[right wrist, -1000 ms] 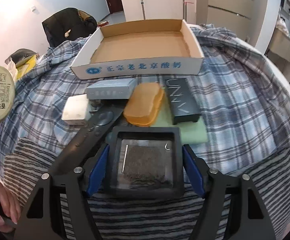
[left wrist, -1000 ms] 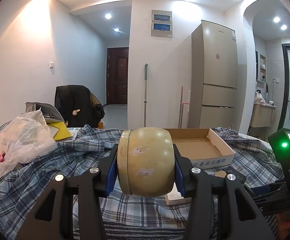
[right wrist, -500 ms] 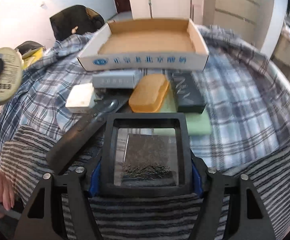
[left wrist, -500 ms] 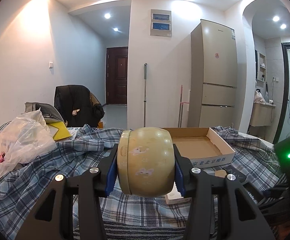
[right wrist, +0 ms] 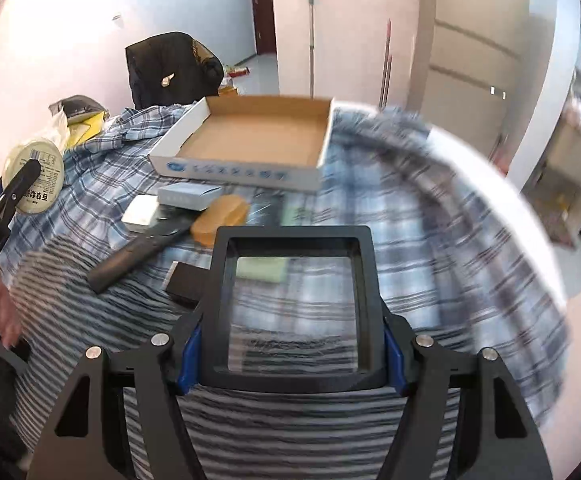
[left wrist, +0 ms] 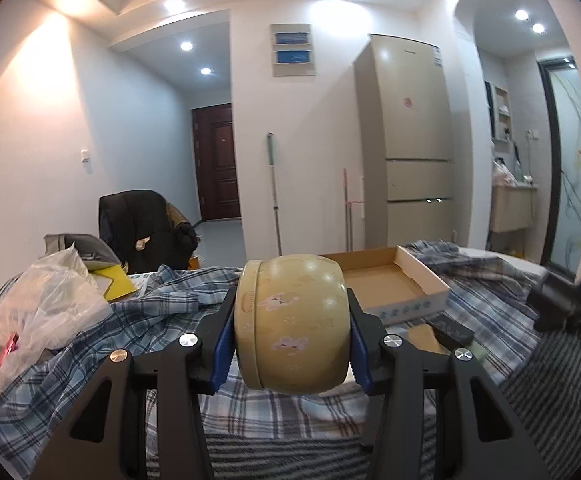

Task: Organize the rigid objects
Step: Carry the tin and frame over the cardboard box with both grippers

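Both claws are loaded: the left claw (left wrist: 290, 344) clamps a round yellow tin (left wrist: 290, 324) sideways above the plaid-covered desk (left wrist: 138, 332), while the right claw (right wrist: 290, 356) grips a black clear-window case (right wrist: 294, 304), held off the desk just short of the empty cardboard tray (right wrist: 250, 136).

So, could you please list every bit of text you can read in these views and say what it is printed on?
"GenRobot.AI": white lettering on the left gripper arm.
Round tin: barcode label with dark Chinese characters, too blurred to read.
Cardboard tray: blue logo and row of characters, motion-blurred, unreadable.
Grey box: print too small.
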`<state>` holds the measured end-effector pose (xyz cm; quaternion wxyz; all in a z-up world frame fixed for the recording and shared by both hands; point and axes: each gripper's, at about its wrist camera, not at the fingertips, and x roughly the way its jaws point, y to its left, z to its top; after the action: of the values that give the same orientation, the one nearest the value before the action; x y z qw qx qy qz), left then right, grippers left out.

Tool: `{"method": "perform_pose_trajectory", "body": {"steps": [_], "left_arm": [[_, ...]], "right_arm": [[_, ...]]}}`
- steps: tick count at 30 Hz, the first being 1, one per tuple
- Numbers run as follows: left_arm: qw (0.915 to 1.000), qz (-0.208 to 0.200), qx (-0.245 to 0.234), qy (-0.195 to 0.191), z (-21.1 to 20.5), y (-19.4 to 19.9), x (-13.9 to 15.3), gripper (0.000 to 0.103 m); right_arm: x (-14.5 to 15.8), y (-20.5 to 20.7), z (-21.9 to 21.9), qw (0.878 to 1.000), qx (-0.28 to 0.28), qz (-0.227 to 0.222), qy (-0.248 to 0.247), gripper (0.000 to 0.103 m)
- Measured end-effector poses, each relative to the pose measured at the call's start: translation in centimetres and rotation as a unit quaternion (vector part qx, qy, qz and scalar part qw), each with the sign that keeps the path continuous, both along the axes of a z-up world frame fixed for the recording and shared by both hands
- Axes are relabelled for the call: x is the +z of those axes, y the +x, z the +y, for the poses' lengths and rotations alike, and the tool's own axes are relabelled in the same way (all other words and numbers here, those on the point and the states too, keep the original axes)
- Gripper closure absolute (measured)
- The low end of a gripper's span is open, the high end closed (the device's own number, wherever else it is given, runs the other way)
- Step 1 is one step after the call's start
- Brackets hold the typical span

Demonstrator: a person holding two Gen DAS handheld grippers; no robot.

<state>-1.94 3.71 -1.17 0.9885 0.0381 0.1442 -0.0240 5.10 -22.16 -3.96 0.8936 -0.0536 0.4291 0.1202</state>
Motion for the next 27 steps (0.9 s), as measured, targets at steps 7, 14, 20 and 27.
{"method": "perform_pose_trajectory", "body": {"steps": [7, 14, 20, 27], "left_arm": [[0.9953, 0.062, 0.004, -0.074, 1.0, 1.6, 2.1, 0.053], [0.9974, 0.015, 0.015, -0.069, 0.7, 4.0, 7.9, 0.053], [0.9968, 0.005, -0.001, -0.079, -1.1, 8.1, 11.4, 0.053], [0.9988, 0.000, 0.000, -0.048, -3.1, 12.9, 12.1, 0.053]], "right_arm": [[3.6, 0.9, -4.1, 0.997, -0.008, -0.078, 0.019, 0.035], [6.8, 3.9, -4.9, 0.989, 0.023, -0.119, 0.085, 0.035], [9.7, 7.7, -3.0, 0.985, 0.033, -0.148, 0.080, 0.035], [11.2, 11.5, -0.4, 0.978, 0.030, -0.170, 0.120, 0.035]]}}
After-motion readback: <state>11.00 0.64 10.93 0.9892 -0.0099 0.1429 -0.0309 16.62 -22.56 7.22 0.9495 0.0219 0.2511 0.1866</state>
